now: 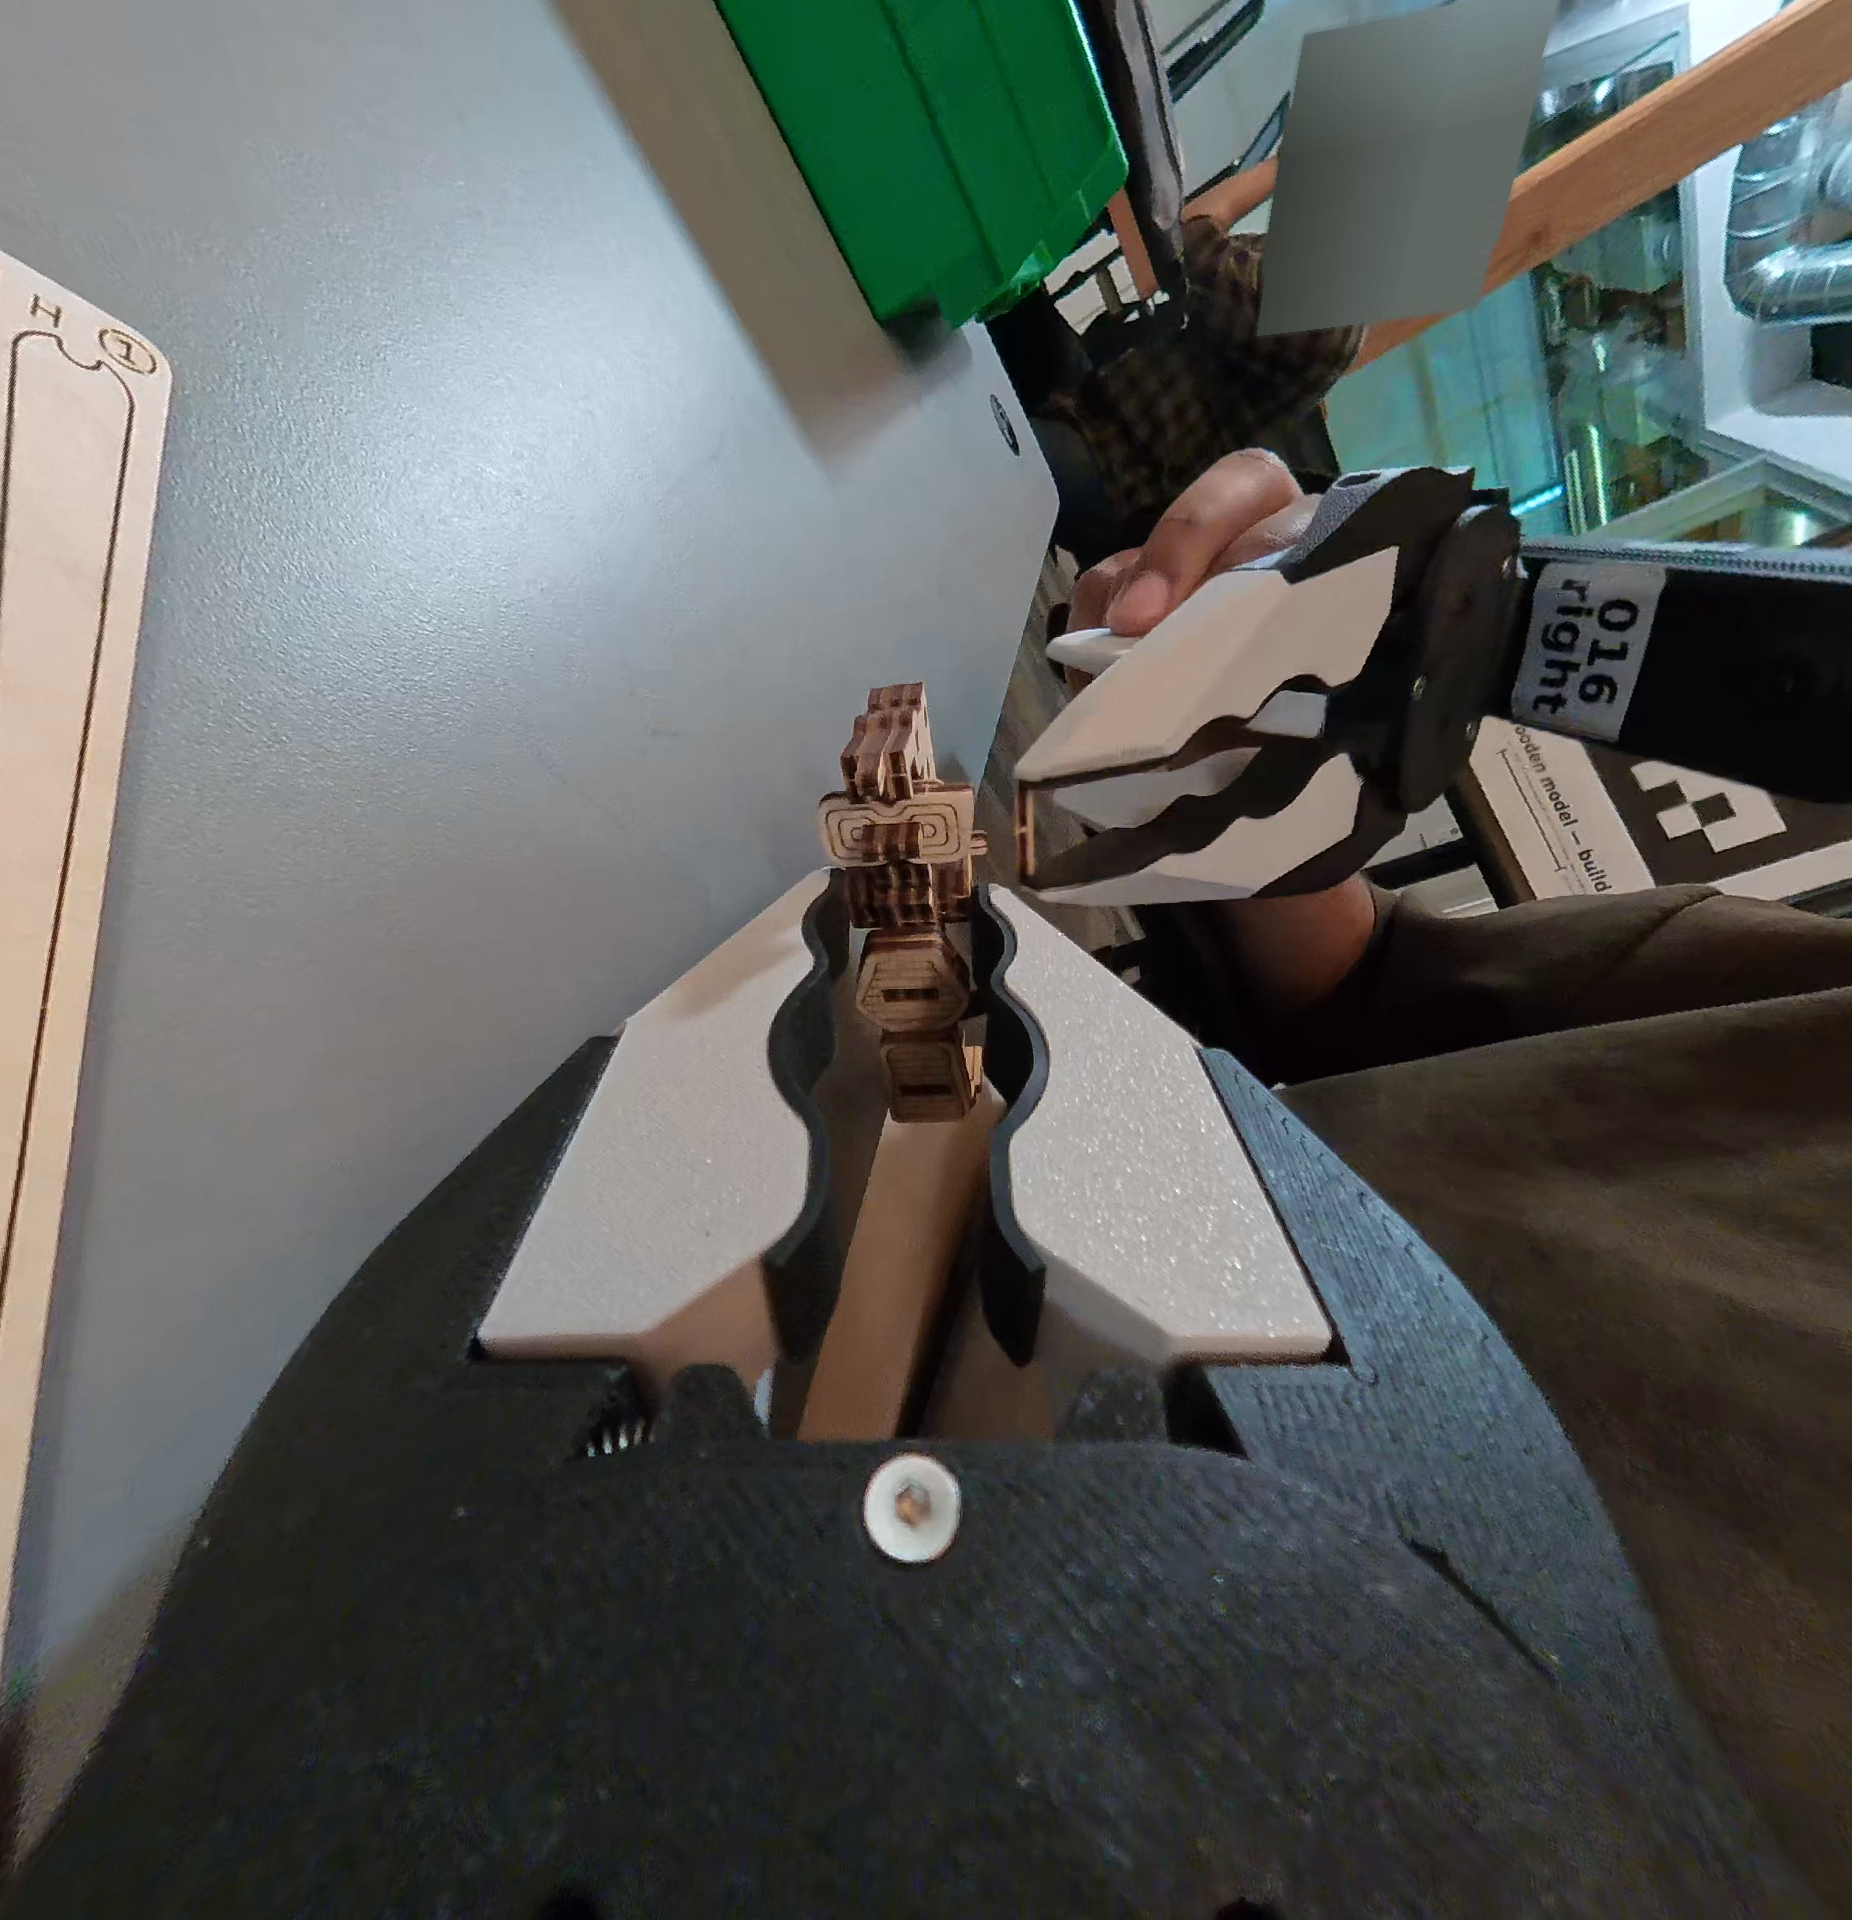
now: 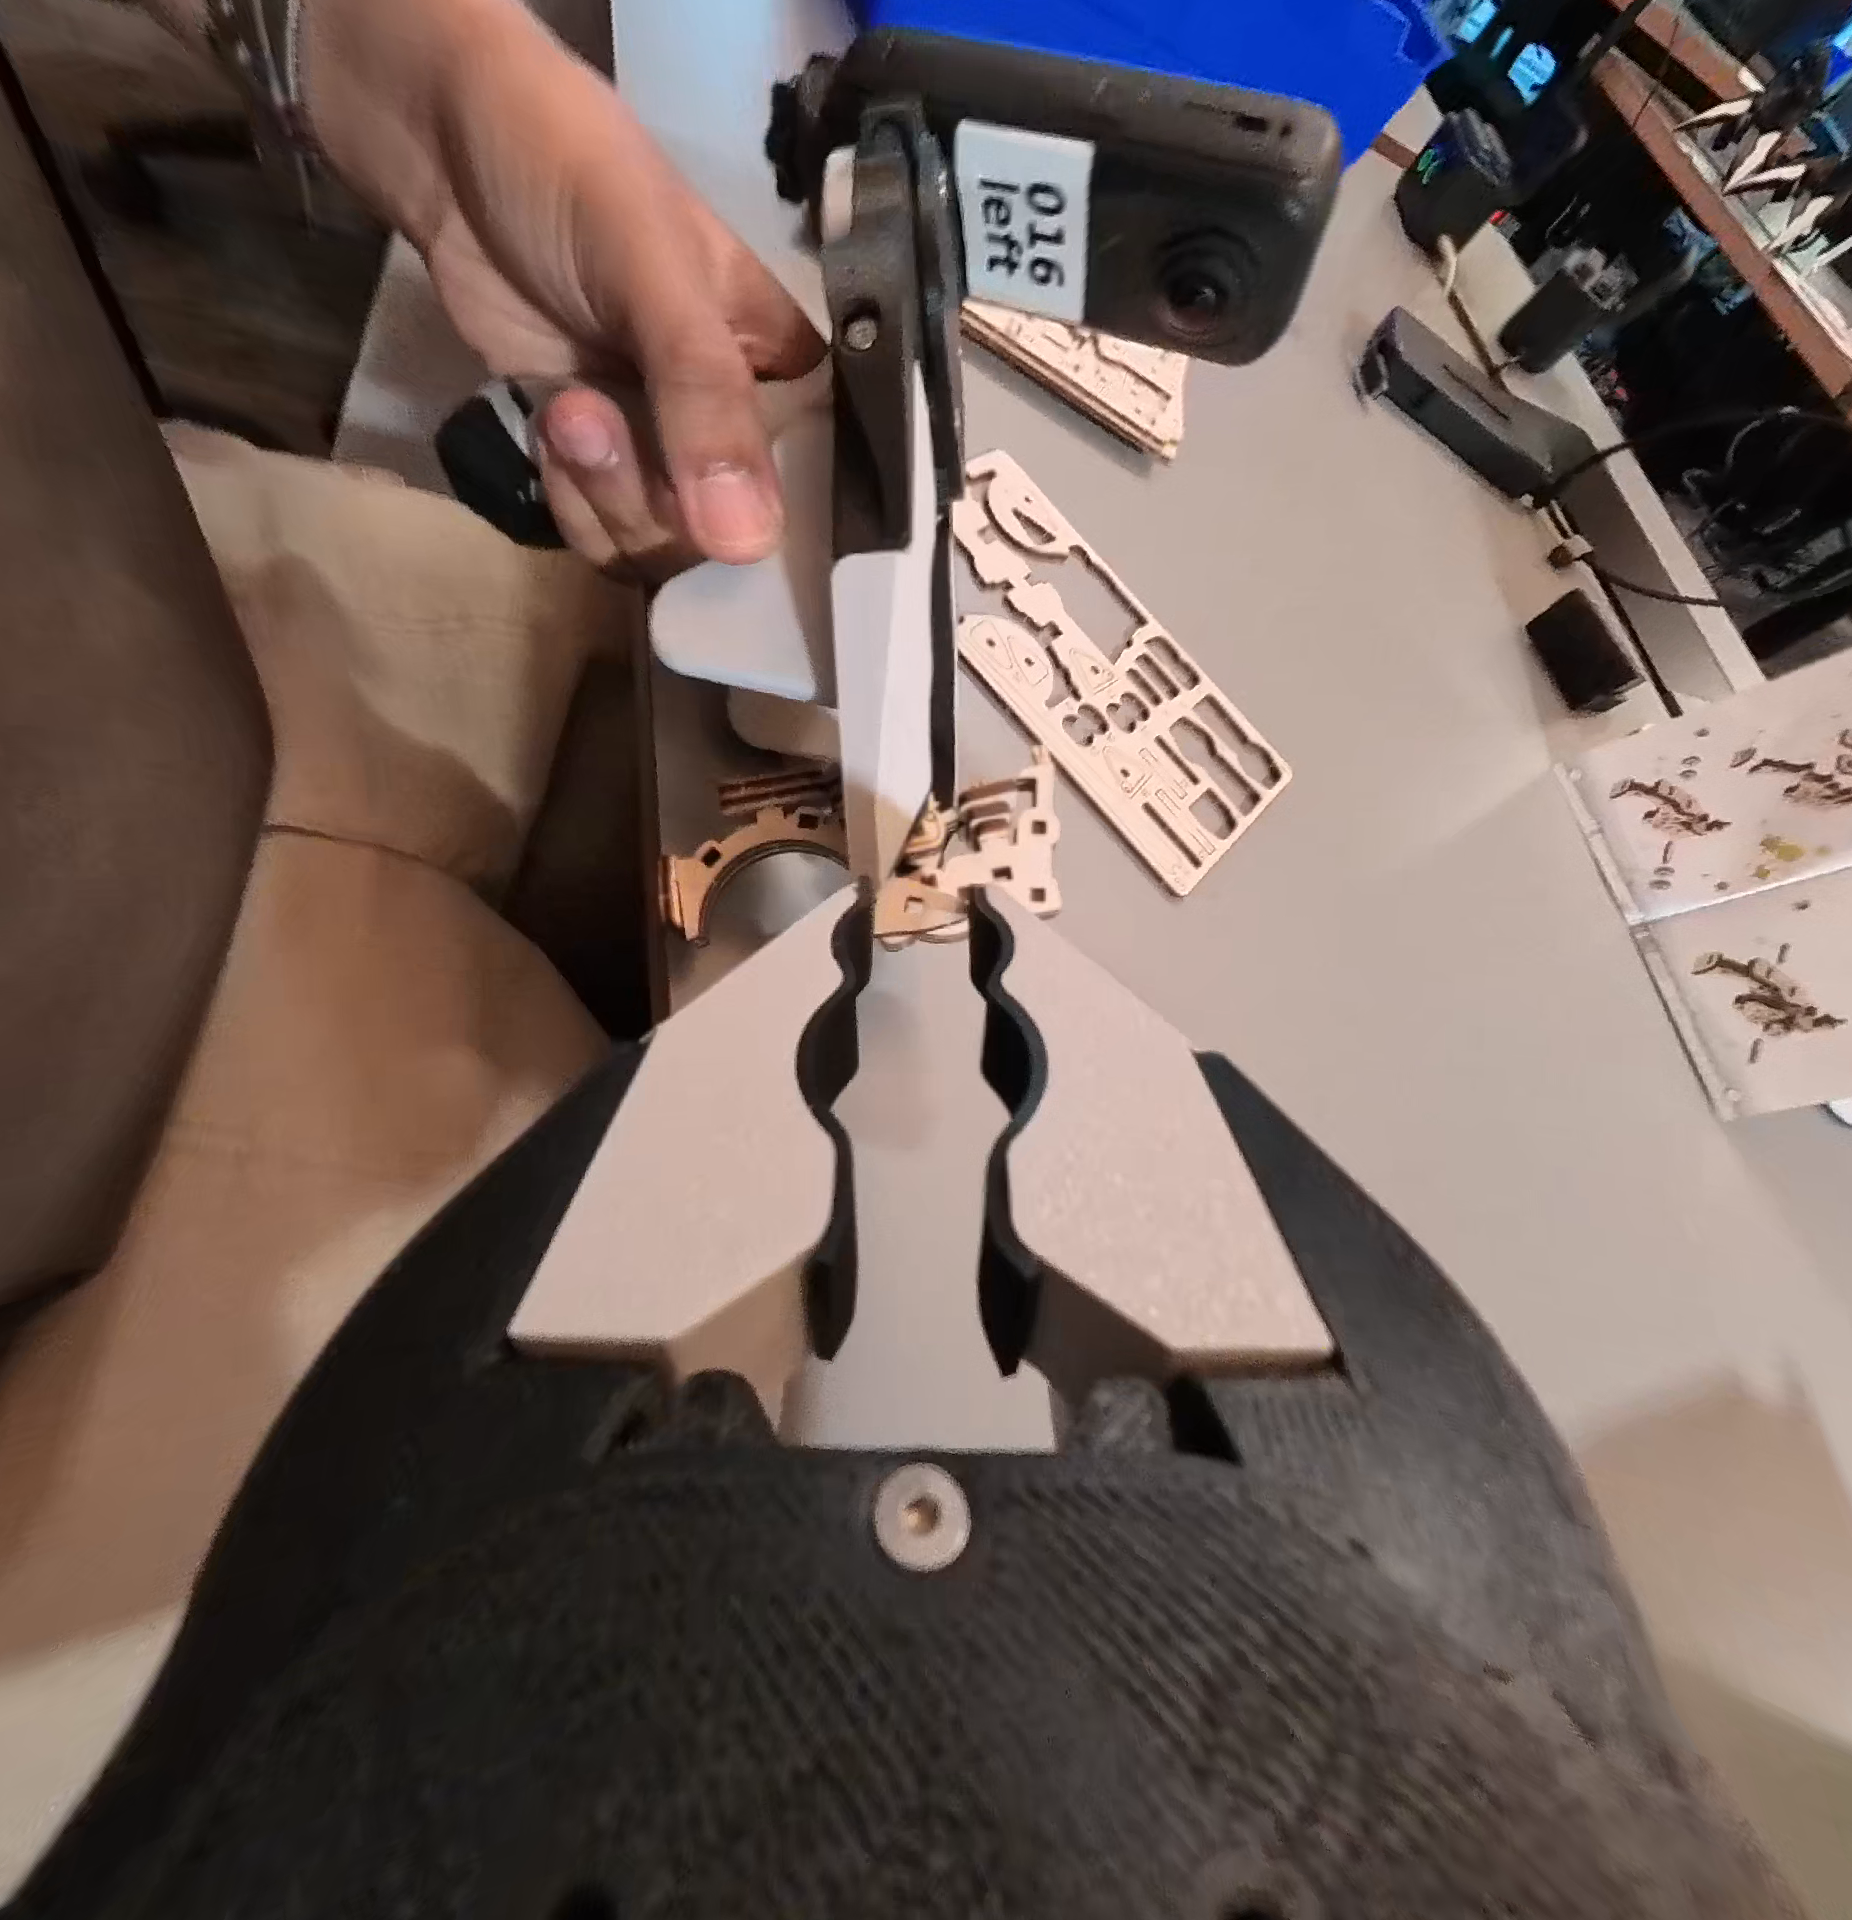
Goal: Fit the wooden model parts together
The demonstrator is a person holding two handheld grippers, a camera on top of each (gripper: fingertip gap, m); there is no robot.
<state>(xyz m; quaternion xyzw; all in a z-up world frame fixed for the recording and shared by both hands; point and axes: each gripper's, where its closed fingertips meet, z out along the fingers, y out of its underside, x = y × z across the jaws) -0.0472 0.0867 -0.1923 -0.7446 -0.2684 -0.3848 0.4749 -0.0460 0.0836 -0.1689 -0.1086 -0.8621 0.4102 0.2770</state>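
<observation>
Fingers of your left gripper [image 1: 906,914] clench the wooden model [image 1: 901,842]; your right gripper [image 1: 1031,826] pinches a small piece [image 1: 1026,826]. Push crooked and it could snap or slip.

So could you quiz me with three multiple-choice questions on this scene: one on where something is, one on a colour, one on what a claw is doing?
1. Where is the punched-out wooden sheet?
A. flat on the grey table
B. inside the green bin
C. on the floor

2. What colour is the bin at the table's far edge in the left wrist view?
A. red
B. green
C. yellow

3. What is the left gripper doing?
A. hanging wide open and empty
B. clamping the wooden model
C. gripping a pen

Answers: 1 A, the sheet lies on the tabletop beyond the grippers. 2 B, its walls are plainly green. 3 B, its fingers close on the model's lower part, while the right gripper brings a small wooden piece beside it.
</observation>
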